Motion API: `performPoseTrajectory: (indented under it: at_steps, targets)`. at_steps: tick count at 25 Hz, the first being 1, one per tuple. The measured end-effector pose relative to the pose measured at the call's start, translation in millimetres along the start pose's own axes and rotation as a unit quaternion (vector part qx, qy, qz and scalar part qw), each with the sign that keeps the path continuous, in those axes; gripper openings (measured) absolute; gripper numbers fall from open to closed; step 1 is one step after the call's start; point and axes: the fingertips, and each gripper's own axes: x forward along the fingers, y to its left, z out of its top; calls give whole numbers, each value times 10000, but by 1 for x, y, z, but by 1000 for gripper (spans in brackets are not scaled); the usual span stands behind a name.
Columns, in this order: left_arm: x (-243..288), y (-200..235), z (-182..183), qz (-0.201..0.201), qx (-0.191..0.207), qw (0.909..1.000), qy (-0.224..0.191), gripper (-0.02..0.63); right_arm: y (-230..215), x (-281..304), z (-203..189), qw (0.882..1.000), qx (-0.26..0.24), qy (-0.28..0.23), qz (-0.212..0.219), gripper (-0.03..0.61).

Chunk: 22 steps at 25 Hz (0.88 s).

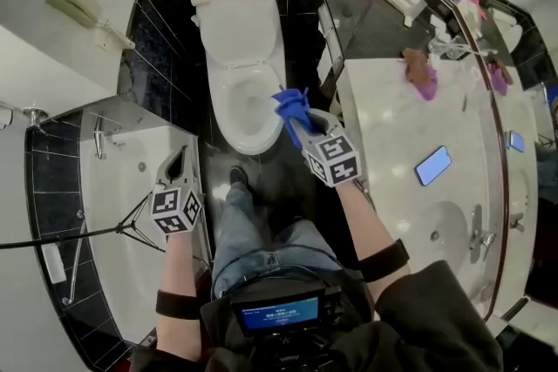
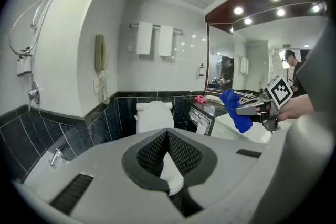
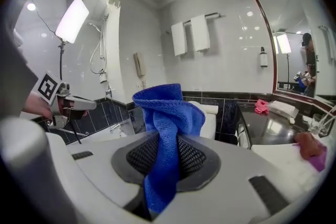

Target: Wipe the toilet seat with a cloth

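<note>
- Cloth (image 3: 168, 113) is being clamped in the right gripper (image 1: 294, 116), near the toilet's (image 1: 222, 100) right rim.
- Left gripper (image 1: 179, 161) is being held shut, empty, left of the toilet.

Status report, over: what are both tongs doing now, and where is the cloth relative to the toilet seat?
Left tongs shut, empty. Right tongs shut on blue cloth. Cloth in the air, off toilet seat. Nothing seen in the way.
</note>
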Motion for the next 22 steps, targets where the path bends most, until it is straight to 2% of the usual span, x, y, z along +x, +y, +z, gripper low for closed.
performPoseTrajectory:
  at_steps: [9,16,22]
  targets:
    - [-76,-8,40,6,8,9998,-179,0,18,-96,6,9990,118,-68,-437,117]
    - [-106,-17,31,-242,124,9994,-236,0,51,-118,-6,9982,91,-60,-587,117]
    - [-128,6,12,-198,-91,9995,-207,0,79,-113,-19,9984,17,39,-559,118]
